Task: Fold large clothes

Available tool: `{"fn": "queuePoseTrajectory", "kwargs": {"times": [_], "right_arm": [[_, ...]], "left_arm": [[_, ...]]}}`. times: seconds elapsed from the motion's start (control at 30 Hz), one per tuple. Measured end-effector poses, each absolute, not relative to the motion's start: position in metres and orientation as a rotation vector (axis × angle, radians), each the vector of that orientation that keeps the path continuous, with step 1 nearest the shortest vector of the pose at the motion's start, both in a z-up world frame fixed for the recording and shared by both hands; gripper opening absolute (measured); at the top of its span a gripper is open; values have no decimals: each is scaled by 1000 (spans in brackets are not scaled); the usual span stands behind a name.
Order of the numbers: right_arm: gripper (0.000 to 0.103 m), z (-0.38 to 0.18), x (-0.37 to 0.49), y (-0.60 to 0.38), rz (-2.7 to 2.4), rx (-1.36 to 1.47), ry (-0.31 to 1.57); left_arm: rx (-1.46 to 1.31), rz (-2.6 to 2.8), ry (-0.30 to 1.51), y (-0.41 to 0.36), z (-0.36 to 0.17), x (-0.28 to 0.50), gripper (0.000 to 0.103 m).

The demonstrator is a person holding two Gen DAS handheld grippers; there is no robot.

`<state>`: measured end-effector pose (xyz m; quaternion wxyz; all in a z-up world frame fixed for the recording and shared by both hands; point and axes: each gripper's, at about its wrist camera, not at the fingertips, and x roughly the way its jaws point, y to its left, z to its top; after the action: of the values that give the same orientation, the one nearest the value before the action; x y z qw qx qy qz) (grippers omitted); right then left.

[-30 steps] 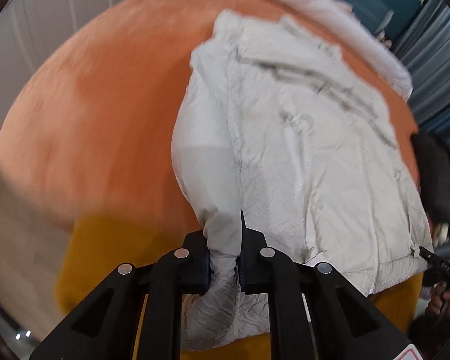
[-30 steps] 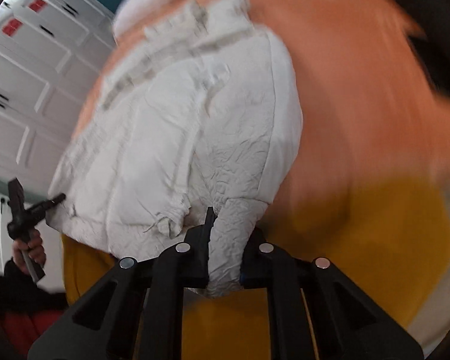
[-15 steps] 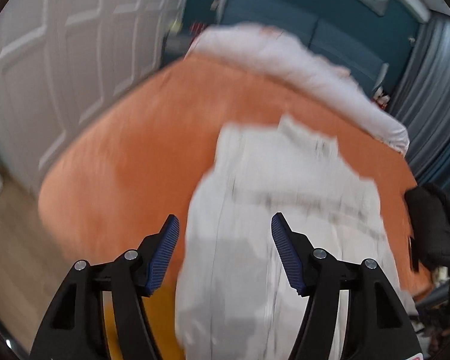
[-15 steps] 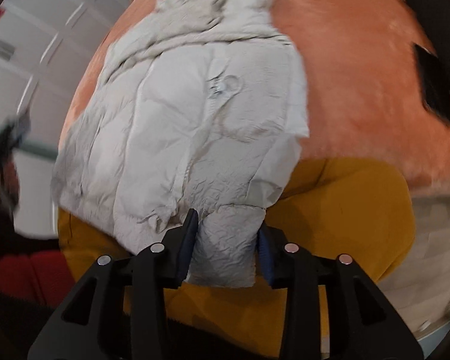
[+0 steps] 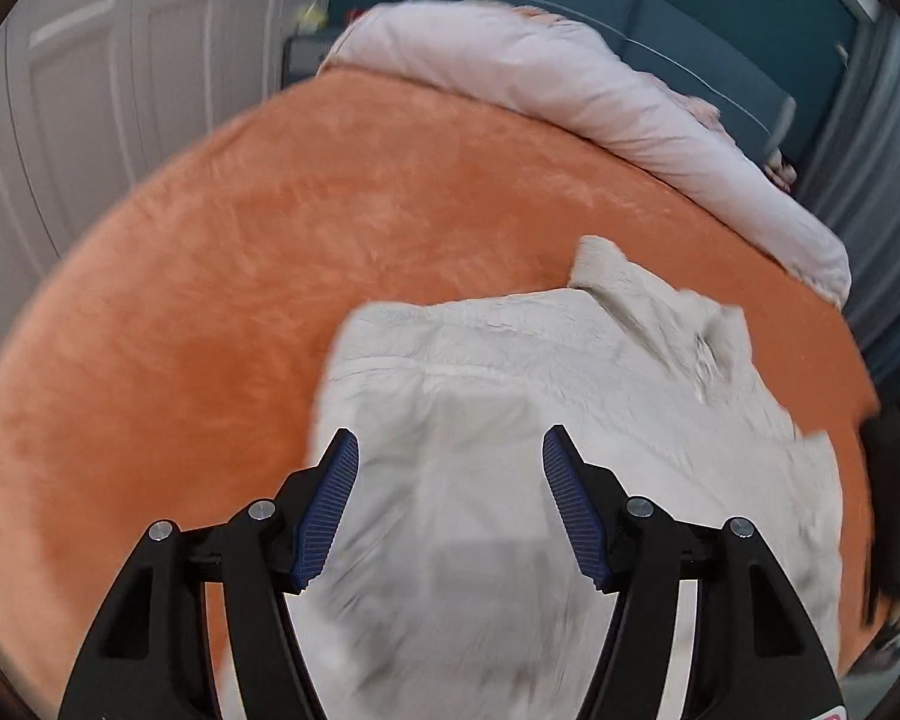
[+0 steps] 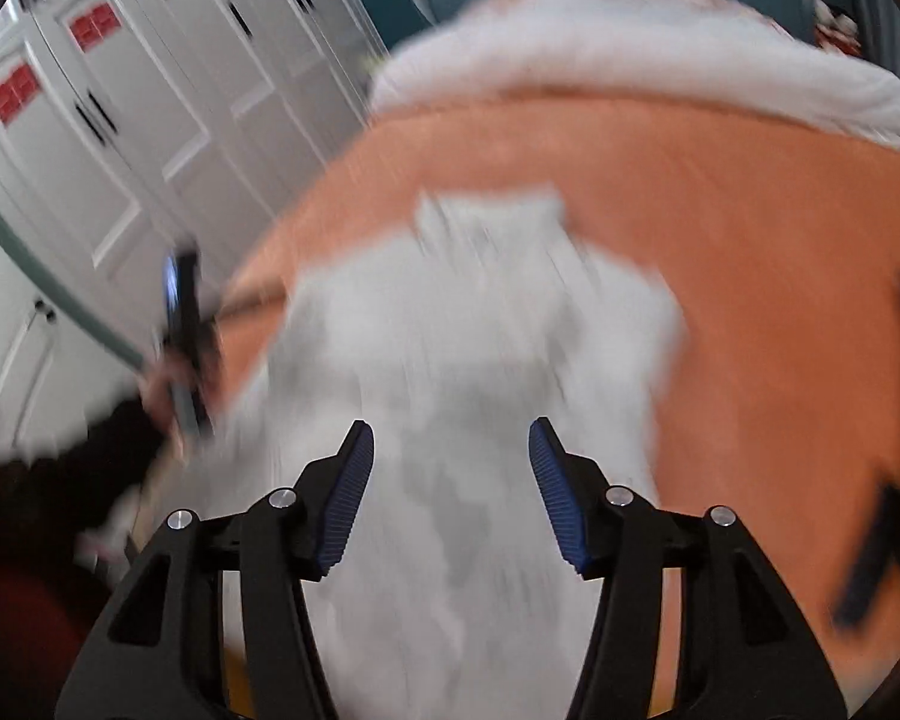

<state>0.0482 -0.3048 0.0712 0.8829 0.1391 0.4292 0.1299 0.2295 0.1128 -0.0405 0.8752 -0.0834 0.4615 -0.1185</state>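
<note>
Left gripper (image 5: 450, 450) and right gripper (image 6: 451, 441) tilted down over white jacket (image 5: 570, 420), jaws apart

Jacket (image 5: 510, 396) lies on bed (image 5: 210, 300), before duvet (image 5: 570, 84)

A plain off-white jacket (image 5: 540, 420) lies on an orange blanket (image 5: 222, 276). Upper right, the duvet (image 5: 600, 96) is pale pinkish white against a teal wall (image 5: 660, 6). Upper left, the wardrobe (image 6: 150, 120) is white with red panels. Gripper pads (image 5: 324, 516) are ribbed blue on black.
</note>
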Motion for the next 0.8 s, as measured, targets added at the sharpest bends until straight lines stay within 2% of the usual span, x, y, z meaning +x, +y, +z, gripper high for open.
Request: {"fn": "queuePoseTrajectory", "kwargs": {"times": [0.17, 0.2, 0.3, 0.4, 0.43, 0.47, 0.5, 0.6, 0.67, 0.77, 0.8], "right_arm": [[52, 25, 239, -232, 279, 282, 854], [52, 16, 270, -219, 273, 299, 855], [51, -10, 342, -188, 242, 322, 866], [51, -47, 393, -173, 211, 346, 970], [47, -63, 405, -168, 201, 350, 1021], [23, -81, 414, -160, 209, 327, 1084], [8, -88, 419, -156, 215, 296, 1114], [4, -66, 409, -165, 225, 311, 973], [4, -70, 410, -199, 180, 445, 908], [4, -127, 425, -207, 127, 394, 1089], [5, -120, 422, -209, 121, 404, 1062]], "left_arm": [[-215, -180, 1026, 104, -92, 255, 61], [-214, -181, 1029, 105, -100, 256, 64], [-177, -175, 994, 101, -115, 252, 64], [-132, -158, 947, 95, -121, 243, 64], [-124, -155, 940, 94, -123, 243, 65], [-123, -155, 932, 93, -125, 242, 65], [-129, -157, 927, 94, -127, 241, 65], [-166, -173, 918, 100, -129, 241, 65], [-170, -176, 911, 101, -130, 240, 65], [-149, -167, 913, 97, -130, 240, 65], [-149, -167, 914, 98, -130, 241, 65]]}}
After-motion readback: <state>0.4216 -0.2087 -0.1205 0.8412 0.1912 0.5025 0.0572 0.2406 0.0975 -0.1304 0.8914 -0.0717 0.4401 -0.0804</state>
